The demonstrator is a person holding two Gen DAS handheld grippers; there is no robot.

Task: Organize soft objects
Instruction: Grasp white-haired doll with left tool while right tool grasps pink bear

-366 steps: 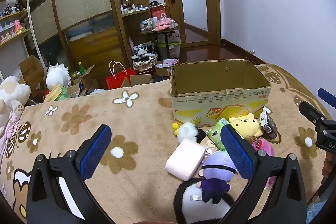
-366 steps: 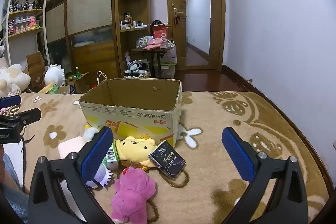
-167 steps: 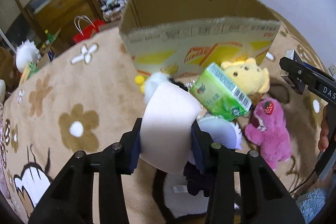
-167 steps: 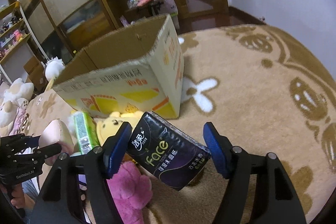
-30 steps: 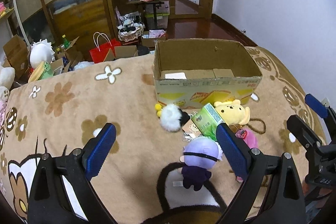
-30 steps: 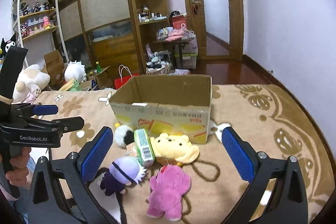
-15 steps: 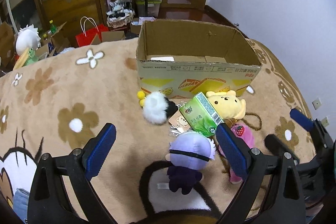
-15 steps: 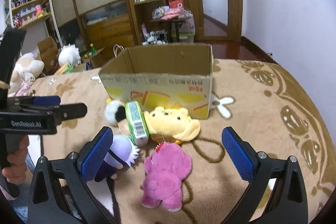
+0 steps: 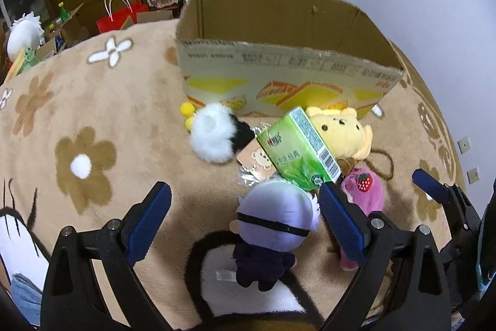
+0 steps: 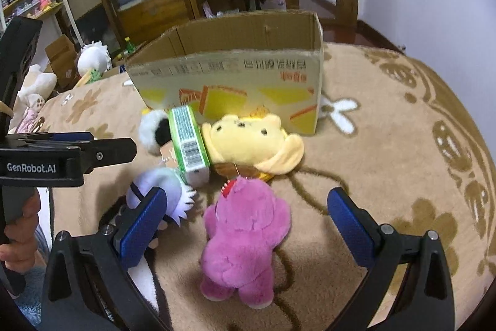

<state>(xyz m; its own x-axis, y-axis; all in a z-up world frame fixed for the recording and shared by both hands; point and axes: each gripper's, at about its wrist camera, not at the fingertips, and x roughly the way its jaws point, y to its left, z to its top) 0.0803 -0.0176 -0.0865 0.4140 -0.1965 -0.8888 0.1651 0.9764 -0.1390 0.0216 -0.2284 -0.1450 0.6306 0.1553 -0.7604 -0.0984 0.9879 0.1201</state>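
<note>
An open cardboard box [image 9: 279, 64] [image 10: 229, 82] stands on the beige flowered blanket. In front of it lie a green tissue pack [image 9: 297, 151] [image 10: 188, 141], a yellow bear plush [image 9: 341, 132] [image 10: 248, 141], a pink strawberry bear plush [image 9: 361, 191] [image 10: 245, 241], a purple-haired doll [image 9: 272, 225] [image 10: 158, 188] and a white-and-black fluffy toy [image 9: 214, 135] [image 10: 152, 129]. My left gripper [image 9: 245, 222] is open just above the purple doll. My right gripper [image 10: 248, 225] is open around the pink plush, above it.
Wooden cabinets, shelves, a red bag [image 9: 121, 14] and white plush toys [image 10: 93, 58] crowd the room behind the blanket. A wall runs along the right side. The left gripper's body [image 10: 62, 157] shows at the left of the right wrist view.
Both grippers have dropped lower and closer to the toy pile. The left now frames the purple doll, the right frames the pink plush. Both stay open.
</note>
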